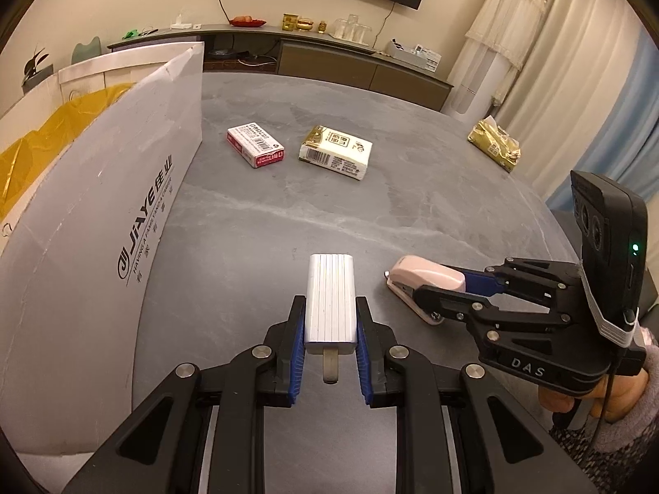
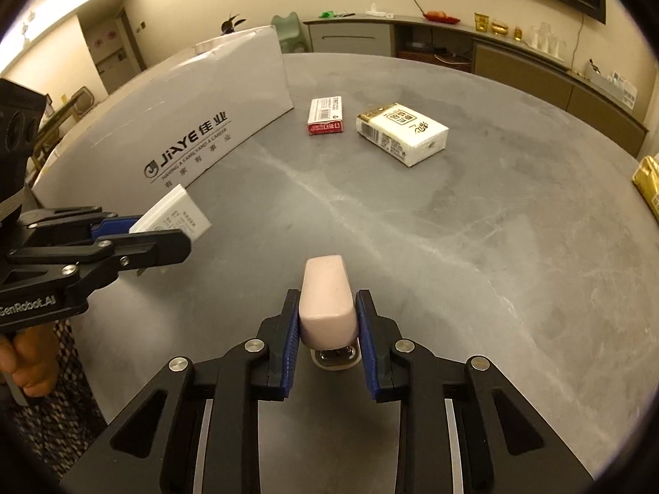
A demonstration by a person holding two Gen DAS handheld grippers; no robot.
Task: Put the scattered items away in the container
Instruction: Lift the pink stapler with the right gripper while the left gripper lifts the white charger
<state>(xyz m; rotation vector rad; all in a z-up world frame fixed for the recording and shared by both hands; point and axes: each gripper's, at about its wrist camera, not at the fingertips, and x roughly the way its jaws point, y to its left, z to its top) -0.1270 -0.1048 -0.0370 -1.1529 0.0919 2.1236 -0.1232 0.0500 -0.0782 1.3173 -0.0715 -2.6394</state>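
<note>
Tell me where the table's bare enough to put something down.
Widest bare stretch: table between the stapler and tissue pack. Another strip runs along the cardboard box. Crowded: near the red box and tissue pack, and between both grippers.

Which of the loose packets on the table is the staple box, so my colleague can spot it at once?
Start at the big white cardboard box printed JIAYE standing on the grey stone table. Just past its far corner two small packets lie side by side. The small red-and-white staple box is the one nearer the carton, flatter and red-edged, unlike the cream-and-gold tissue pack beside it.
</note>
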